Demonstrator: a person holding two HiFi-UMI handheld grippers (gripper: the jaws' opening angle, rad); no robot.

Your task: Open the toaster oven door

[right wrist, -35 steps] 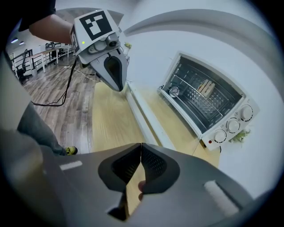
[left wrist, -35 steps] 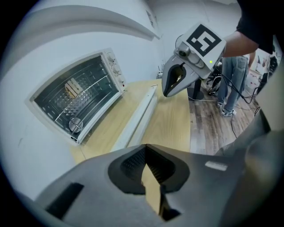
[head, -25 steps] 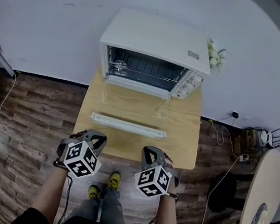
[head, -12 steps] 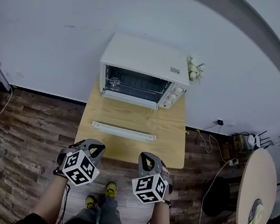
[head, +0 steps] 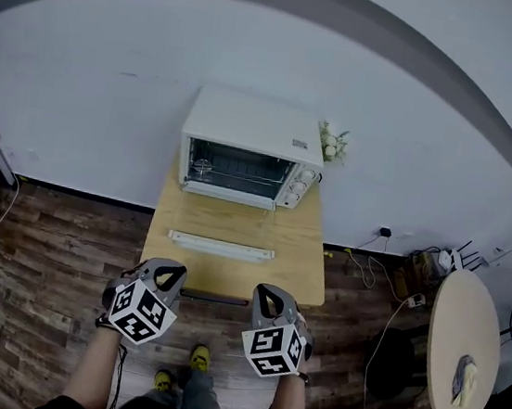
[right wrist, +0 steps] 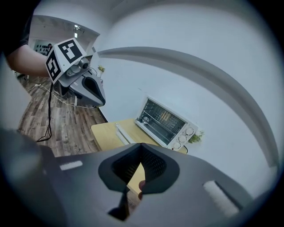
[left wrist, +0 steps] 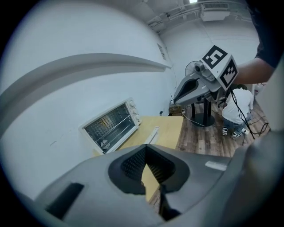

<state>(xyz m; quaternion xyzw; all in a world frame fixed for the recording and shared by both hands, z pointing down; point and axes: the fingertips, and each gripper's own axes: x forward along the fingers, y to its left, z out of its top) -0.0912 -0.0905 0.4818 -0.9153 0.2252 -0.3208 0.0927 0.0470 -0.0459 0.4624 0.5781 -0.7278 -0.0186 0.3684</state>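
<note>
Against the white wall – toaster oven [head: 249,151] sitting with its door [head: 220,247] already down
Door is lying flat over the wooden table [head: 300,280], while left gripper [head: 170,276] and right gripper [head: 270,296] are hovering at the near edge – fingers pressed together, gripping nothing

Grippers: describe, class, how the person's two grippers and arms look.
The left gripper and right gripper are grey moulded shells with dark ribbed pads. Each carries a white cube with black square markers. Black cables hang beneath; the sleeves are dark and short.
</note>
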